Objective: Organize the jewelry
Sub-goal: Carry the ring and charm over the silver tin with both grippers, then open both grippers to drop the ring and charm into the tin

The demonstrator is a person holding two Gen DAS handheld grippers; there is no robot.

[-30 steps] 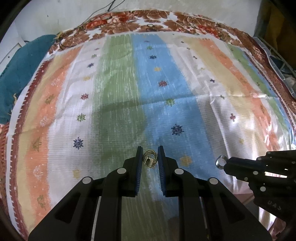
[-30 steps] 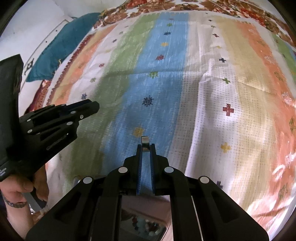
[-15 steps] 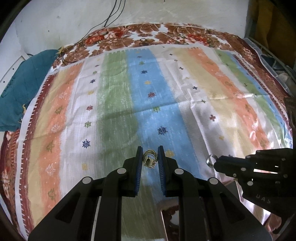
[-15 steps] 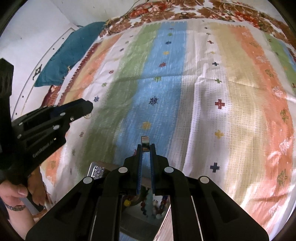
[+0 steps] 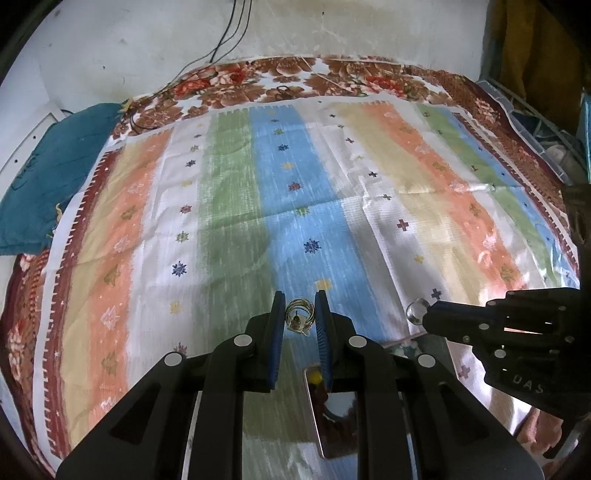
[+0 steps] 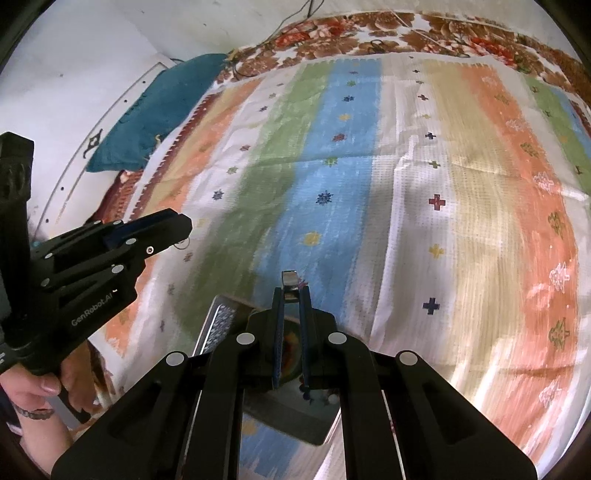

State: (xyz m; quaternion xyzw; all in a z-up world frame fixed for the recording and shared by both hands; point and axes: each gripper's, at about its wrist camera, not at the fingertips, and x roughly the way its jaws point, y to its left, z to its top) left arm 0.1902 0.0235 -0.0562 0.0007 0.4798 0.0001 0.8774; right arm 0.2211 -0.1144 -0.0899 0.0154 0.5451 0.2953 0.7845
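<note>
My left gripper (image 5: 299,304) is shut on a small gold hoop earring (image 5: 297,318) with a tiny dangle, held between its blue pads above the striped cloth (image 5: 221,206). The right gripper (image 6: 290,295) is shut on a silver ring (image 6: 289,278) that sticks up past its fingertips. In the left wrist view the right gripper (image 5: 430,314) comes in from the right with the silver ring (image 5: 417,311) at its tip. Below both grippers lies a shiny mirrored jewelry box (image 5: 332,424), its patterned edge (image 6: 218,325) showing in the right wrist view. Its contents are mostly hidden.
The striped cloth lies over a floral bedspread (image 5: 295,77) on a bed against a white wall. A teal pillow (image 5: 48,177) is at the far left. Cables (image 5: 229,33) hang down the wall. A person's hand (image 6: 33,387) holds the left gripper (image 6: 177,227).
Both grippers have risen and drawn back with their jewelry still held. More of the cloth and wall shows, and the shiny box has come into view beneath them.
</note>
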